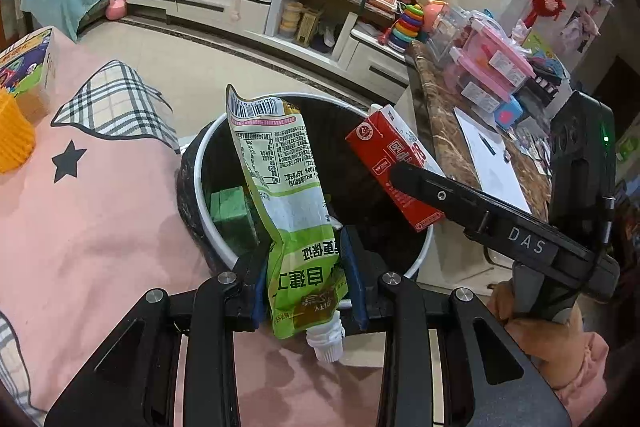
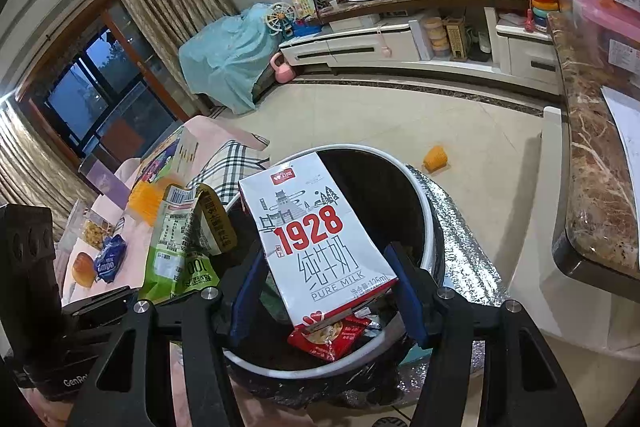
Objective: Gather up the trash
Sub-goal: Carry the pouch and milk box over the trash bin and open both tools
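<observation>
My left gripper [image 1: 308,283] is shut on a green drink pouch [image 1: 280,167], gripped near its white spout, which points toward me. The pouch hangs over a round trash bin [image 1: 208,227] with a white rim and a black liner. My right gripper [image 2: 328,291] is shut on a white and red milk carton [image 2: 316,239], held tilted above the same bin [image 2: 428,227]. In the left wrist view the carton [image 1: 384,147] sits to the right of the pouch, over the bin's far side. A red snack wrapper [image 2: 328,339] and a green item [image 1: 228,207] lie inside.
A pink cloth [image 1: 100,227] with a plaid patch covers the surface on the left, bearing an orange ribbed cup [image 1: 12,139], a box [image 1: 28,63], a bun [image 2: 82,273] and a blue packet [image 2: 110,261]. A marble counter [image 2: 592,187] stands on the right. An orange piece [image 2: 436,158] lies on the floor.
</observation>
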Available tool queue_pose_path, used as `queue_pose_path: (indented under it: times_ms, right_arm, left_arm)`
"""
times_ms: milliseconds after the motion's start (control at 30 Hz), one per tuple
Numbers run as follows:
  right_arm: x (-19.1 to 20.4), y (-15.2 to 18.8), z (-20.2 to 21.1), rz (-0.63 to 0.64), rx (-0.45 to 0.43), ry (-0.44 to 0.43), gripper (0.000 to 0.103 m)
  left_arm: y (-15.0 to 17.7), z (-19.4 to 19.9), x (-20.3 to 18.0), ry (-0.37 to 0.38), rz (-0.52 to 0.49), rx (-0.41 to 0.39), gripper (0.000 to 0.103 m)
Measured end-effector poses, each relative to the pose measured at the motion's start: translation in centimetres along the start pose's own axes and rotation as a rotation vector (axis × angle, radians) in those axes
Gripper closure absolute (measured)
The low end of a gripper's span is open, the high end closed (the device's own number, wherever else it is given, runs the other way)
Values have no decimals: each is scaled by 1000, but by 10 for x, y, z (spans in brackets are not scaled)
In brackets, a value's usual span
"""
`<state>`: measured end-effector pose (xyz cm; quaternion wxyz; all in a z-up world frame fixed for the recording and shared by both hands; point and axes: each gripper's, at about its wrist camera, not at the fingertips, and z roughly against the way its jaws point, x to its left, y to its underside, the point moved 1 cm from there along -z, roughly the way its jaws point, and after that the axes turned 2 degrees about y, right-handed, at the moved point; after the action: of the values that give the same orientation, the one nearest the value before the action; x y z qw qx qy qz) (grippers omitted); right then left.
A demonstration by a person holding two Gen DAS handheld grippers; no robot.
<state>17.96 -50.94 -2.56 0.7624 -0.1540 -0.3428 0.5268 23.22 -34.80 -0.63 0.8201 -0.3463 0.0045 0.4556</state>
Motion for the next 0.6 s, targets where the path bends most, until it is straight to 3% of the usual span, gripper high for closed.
queue_pose_path:
  times_ms: [167,233,300,333,600]
  right_arm:
    - [-4,-3,-6,-8,14,-1,42]
    - [-4,-4,-8,-13,18,-1,42]
    - [-4,-5,-10,-20,24,-7,40]
    - [-4,-6,-11,-24,25,-9,40]
    - [1,-5,-7,-35,14,-12,39]
  left_arm:
    - [-1,-2,4,7,15,13,70]
    - [-2,-3,7,7,26,15,64]
    - [-3,-1,9,5,38,10,46]
    - [-3,1,11,5,44,1,43]
    - [10,19,26,1,69,-45,42]
